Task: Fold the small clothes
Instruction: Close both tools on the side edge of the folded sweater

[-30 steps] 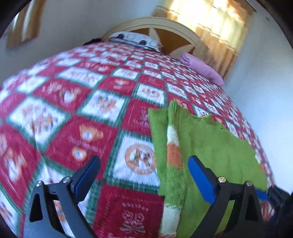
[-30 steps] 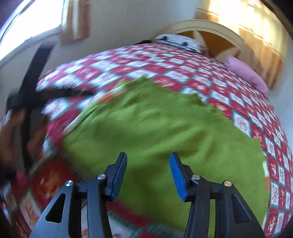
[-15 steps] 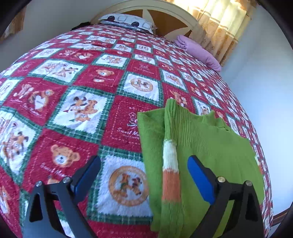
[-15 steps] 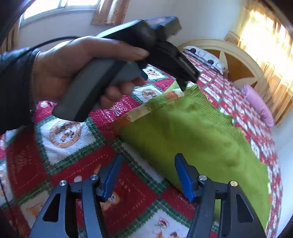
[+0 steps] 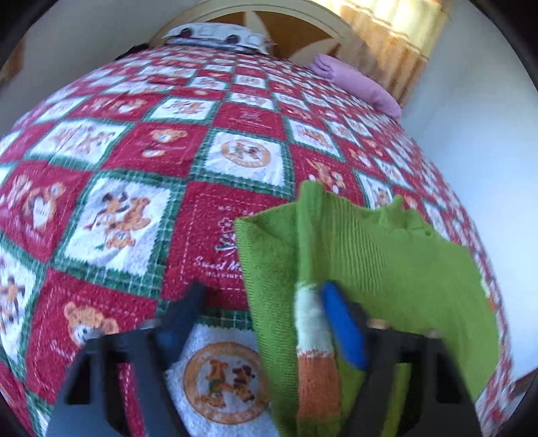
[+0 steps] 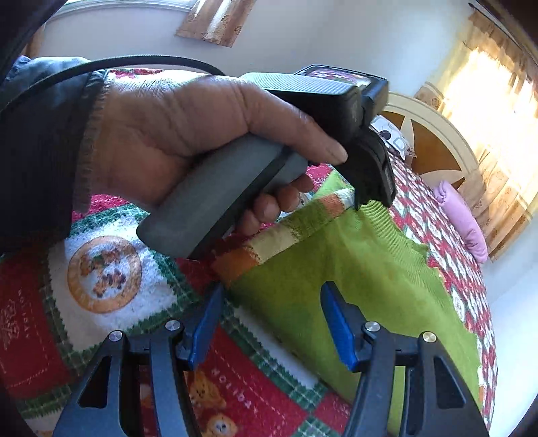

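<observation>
A green knitted sweater point(image 5: 386, 255) with a white and orange striped sleeve point(image 5: 312, 343) lies on the quilted bed point(image 5: 134, 141). My left gripper point(image 5: 262, 295) is closing over the sweater's left edge. The sleeve sits against the right blue pad point(image 5: 343, 329), green fabric drapes over that finger, and the left finger stands clear of the cloth. In the right wrist view a hand point(image 6: 188, 134) holds that left gripper, its tip on the sleeve point(image 6: 302, 218). My right gripper point(image 6: 270, 295) is closing too, with the sweater's point(image 6: 370, 269) near edge between its pads, which do not press on it.
A pink folded cloth point(image 5: 356, 84) and a patterned pillow point(image 5: 215, 35) lie at the wooden headboard point(image 5: 292, 20). A pale wall point(image 5: 470, 134) runs along the bed's right side. Curtains point(image 6: 497, 117) hang by the headboard.
The left jaws have narrowed from wide to about the sleeve edge, and green fabric now lies over the right finger. The right gripper has come closer to the sweater's near edge.
</observation>
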`<state>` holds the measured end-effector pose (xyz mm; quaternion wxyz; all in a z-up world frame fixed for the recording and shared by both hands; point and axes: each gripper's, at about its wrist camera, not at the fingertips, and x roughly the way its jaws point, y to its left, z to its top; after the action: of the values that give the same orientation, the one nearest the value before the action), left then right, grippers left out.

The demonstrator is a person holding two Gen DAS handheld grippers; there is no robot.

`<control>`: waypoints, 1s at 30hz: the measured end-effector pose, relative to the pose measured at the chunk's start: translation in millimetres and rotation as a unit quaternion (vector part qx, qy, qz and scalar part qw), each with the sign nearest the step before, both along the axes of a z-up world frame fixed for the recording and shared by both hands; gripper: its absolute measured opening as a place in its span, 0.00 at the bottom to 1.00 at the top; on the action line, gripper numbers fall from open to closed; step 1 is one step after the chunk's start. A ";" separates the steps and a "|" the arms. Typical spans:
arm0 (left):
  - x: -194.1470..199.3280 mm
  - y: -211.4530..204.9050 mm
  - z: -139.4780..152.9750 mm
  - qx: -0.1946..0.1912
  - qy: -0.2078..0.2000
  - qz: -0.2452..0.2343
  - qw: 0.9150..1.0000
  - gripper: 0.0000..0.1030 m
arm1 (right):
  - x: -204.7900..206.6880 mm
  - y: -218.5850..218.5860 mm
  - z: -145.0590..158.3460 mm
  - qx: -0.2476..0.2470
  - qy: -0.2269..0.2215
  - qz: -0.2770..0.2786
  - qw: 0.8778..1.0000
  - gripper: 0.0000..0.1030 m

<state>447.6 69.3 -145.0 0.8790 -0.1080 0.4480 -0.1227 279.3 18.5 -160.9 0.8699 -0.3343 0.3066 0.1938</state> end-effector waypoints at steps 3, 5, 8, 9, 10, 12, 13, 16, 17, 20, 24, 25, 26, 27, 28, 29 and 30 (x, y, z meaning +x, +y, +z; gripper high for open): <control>-2.5 -6.9 6.1 -0.005 -0.005 -0.028 1.000 0.15 | 4.7 -1.2 0.4 0.009 0.020 -0.007 1.000 0.06; -2.6 -8.0 12.1 -0.008 -0.005 -0.025 1.000 0.14 | 0.8 -2.6 4.0 0.015 0.019 -0.005 1.000 0.06; 0.1 -2.3 16.6 -0.040 0.009 -0.014 0.999 0.14 | -6.8 -10.3 15.6 0.032 0.013 -0.005 0.999 0.06; 0.8 0.5 18.2 -0.051 0.014 -0.010 0.999 0.14 | -8.1 -14.3 20.7 0.042 0.014 -0.007 0.999 0.06; 1.7 2.9 18.7 -0.060 0.018 -0.008 0.998 0.14 | -8.9 -17.4 24.6 0.051 0.016 -0.010 0.999 0.06; 2.6 5.4 21.6 -0.080 0.027 0.000 0.996 0.14 | -11.9 -24.0 30.4 0.067 0.017 -0.014 0.997 0.06; 1.9 6.0 23.2 -0.086 0.029 0.001 0.996 0.14 | -12.0 -29.2 33.1 0.081 0.024 -0.017 0.996 0.06; 0.9 3.3 29.7 -0.100 0.032 0.003 0.994 0.14 | -2.7 -45.1 39.4 0.136 0.057 -0.033 0.989 0.06; -0.3 1.9 32.8 -0.101 0.031 0.006 0.994 0.14 | 1.7 -53.3 39.7 0.153 0.067 -0.038 0.985 0.06; -0.8 -4.3 40.0 -0.098 0.029 0.008 0.995 0.14 | 2.9 -70.2 42.4 0.187 0.077 -0.050 0.978 0.05; -2.6 -16.4 55.3 -0.097 0.024 0.005 0.995 0.13 | -2.3 -87.4 48.9 0.214 0.067 -0.059 0.973 0.05; -3.1 -20.1 60.3 -0.098 0.022 0.004 0.995 0.13 | -4.0 -91.6 51.2 0.222 0.065 -0.061 0.971 0.05; -3.5 -23.0 64.9 -0.100 0.019 0.002 0.995 0.13 | -5.7 -94.2 54.0 0.229 0.064 -0.063 0.969 0.05; -4.5 -28.6 72.3 -0.098 0.013 0.000 0.995 0.13 | -6.9 -99.0 56.3 0.236 0.062 -0.065 0.968 0.05; -5.3 -32.5 77.2 -0.098 0.009 -0.002 0.995 0.13 | -7.5 -104.6 59.7 0.243 0.059 -0.067 0.966 0.05; -5.8 -37.6 82.5 -0.098 0.005 -0.005 0.995 0.13 | -8.1 -109.1 62.8 0.250 0.057 -0.070 0.964 0.05; -6.6 -44.2 88.5 -0.097 0.001 -0.008 0.995 0.13 | -8.7 -114.1 65.1 0.257 0.055 -0.072 0.962 0.05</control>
<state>441.0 25.2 -56.5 0.8628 -0.1892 0.4361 -0.1722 270.6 -95.6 -95.8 0.9198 -0.0652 0.3175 0.2213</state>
